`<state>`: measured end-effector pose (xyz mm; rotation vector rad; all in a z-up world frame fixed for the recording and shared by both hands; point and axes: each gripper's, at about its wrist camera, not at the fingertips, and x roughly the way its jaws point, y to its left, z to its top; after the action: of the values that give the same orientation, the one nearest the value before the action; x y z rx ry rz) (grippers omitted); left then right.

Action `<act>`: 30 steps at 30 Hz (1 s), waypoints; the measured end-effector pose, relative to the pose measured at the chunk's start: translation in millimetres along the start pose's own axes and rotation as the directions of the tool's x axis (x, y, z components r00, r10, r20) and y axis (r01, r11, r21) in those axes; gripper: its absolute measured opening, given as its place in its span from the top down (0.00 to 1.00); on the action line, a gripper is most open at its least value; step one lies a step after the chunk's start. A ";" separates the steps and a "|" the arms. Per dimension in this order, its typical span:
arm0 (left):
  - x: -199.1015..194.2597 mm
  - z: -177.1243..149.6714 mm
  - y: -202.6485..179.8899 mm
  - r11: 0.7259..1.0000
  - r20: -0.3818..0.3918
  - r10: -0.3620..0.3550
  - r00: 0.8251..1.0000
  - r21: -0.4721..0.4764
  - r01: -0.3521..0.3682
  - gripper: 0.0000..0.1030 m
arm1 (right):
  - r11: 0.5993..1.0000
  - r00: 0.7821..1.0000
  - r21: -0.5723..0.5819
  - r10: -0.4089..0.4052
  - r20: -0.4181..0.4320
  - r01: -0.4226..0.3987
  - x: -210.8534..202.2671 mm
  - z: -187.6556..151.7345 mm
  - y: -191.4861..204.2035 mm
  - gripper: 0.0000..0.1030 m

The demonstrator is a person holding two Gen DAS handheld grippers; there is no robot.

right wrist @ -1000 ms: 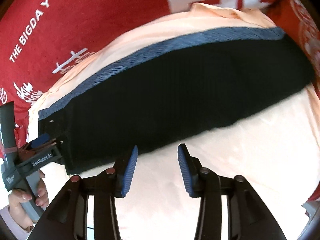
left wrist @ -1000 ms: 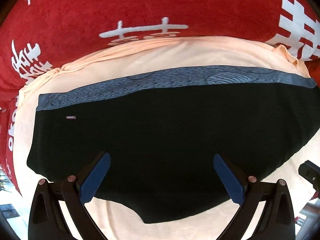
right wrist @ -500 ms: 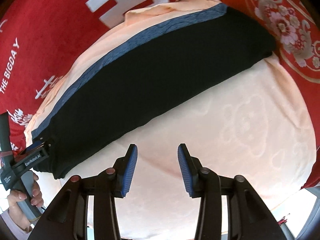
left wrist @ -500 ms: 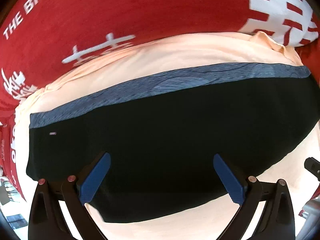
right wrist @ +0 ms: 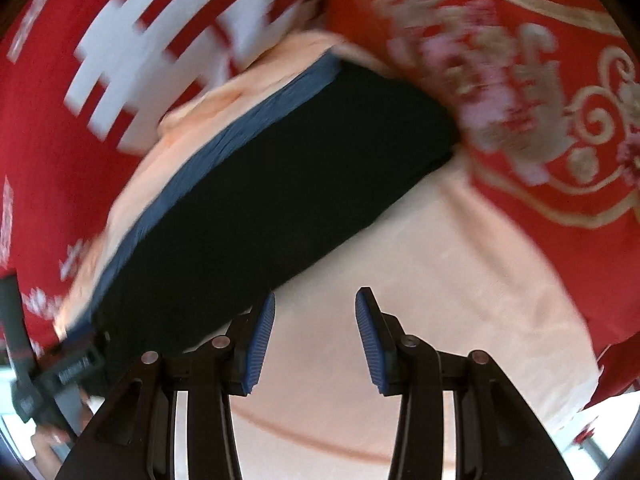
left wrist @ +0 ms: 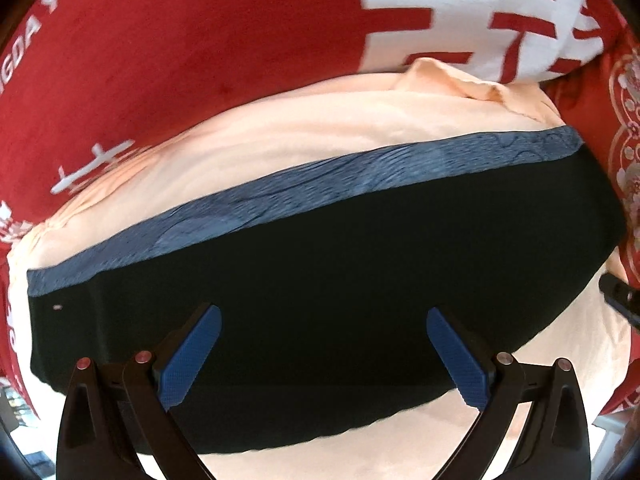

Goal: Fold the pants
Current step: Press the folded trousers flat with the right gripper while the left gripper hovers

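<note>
Black pants with a blue-grey band along the far edge lie flat on a peach blanket. My left gripper hovers above the black cloth, its jaws spread wide and nothing between them. In the right wrist view the pants run slantwise from lower left to upper right. My right gripper stands open over the bare blanket, just beside the pants' near edge, with nothing between its blue pads. This view is blurred by motion.
A red cover with white lettering surrounds the blanket, and a red and gold flowered cloth lies past the pants' right end. At the lower left of the right wrist view a person's hand holds the other tool.
Both grippers slid to the right along the pants. The pants' right end came into the left view. The right gripper rolled and left the pants' edge for the blanket. Both jaws kept their width.
</note>
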<state>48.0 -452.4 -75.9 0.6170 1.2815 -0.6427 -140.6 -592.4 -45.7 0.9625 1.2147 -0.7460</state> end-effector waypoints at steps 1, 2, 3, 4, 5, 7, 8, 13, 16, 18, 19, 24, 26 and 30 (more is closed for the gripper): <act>3.5 1.5 -4.2 1.000 0.003 0.006 1.000 0.008 -0.006 0.00 | 1.000 1.000 0.021 0.001 0.011 -0.001 -0.5 4.9 -6.8 0.56; 6.3 2.2 -8.7 1.000 -0.001 0.014 1.000 0.015 -0.014 0.00 | 0.999 1.000 0.040 -0.007 0.026 0.005 -0.8 11.5 -13.6 0.56; 11.0 2.7 -13.5 1.000 -0.011 0.021 1.000 0.023 -0.021 0.00 | 0.999 0.999 0.048 -0.011 0.037 0.009 -0.4 15.6 -16.5 0.56; 13.6 2.4 -16.9 0.999 -0.019 0.024 1.000 0.024 -0.023 0.00 | 0.999 0.999 0.053 -0.009 0.050 0.007 0.3 20.8 -19.6 0.56; 16.0 2.1 -18.4 0.999 -0.025 0.028 0.999 0.023 -0.027 0.00 | 0.999 0.998 0.051 -0.006 0.057 0.003 3.4 26.1 -19.4 0.56; 17.9 0.9 -19.8 0.999 -0.032 0.031 0.999 0.014 -0.031 0.00 | 1.000 0.998 0.030 -0.001 0.066 -0.001 8.2 34.8 -18.4 0.57; 18.2 0.9 -19.5 1.000 -0.034 0.030 0.999 0.008 -0.030 0.00 | 1.000 0.998 0.019 -0.007 0.068 0.006 10.0 37.1 -17.5 0.61; 20.9 2.4 -23.2 0.999 -0.040 0.035 0.999 0.019 -0.034 0.00 | 1.000 0.994 -0.013 0.001 0.106 0.000 2.2 42.6 -16.8 0.93; 26.7 1.6 -25.6 0.999 -0.042 0.043 0.998 0.031 -0.041 0.00 | 0.996 0.993 -0.079 -0.023 0.116 0.033 -1.8 42.4 -10.2 0.93; 26.3 0.9 -26.8 0.999 -0.043 0.042 0.998 0.023 -0.041 0.00 | 0.992 0.994 -0.099 -0.064 0.087 0.072 7.1 41.6 -11.4 0.93; 26.0 0.5 -27.0 0.999 -0.042 0.041 0.998 0.020 -0.040 0.00 | 0.992 0.995 -0.092 -0.083 0.058 0.088 13.7 41.5 -14.3 0.92; 32.7 -1.9 -14.8 1.000 -0.045 0.026 0.999 -0.004 -0.026 0.00 | 0.988 0.984 -0.048 -0.140 0.110 0.146 -9.7 37.6 -13.7 0.85; 35.0 -3.6 -11.1 1.000 -0.046 0.021 0.999 -0.013 -0.021 0.00 | 0.984 0.974 -0.093 -0.134 0.185 0.153 -27.9 32.6 0.5 0.85; 35.2 -5.0 -9.3 1.000 -0.045 0.016 0.999 -0.014 -0.016 0.00 | 0.965 0.978 -0.216 -0.107 0.182 0.145 -22.6 31.0 29.4 0.85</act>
<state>43.7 -458.2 -111.9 0.6326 1.3208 -0.6088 -106.4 -608.5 -15.6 0.6237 1.1908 -0.7536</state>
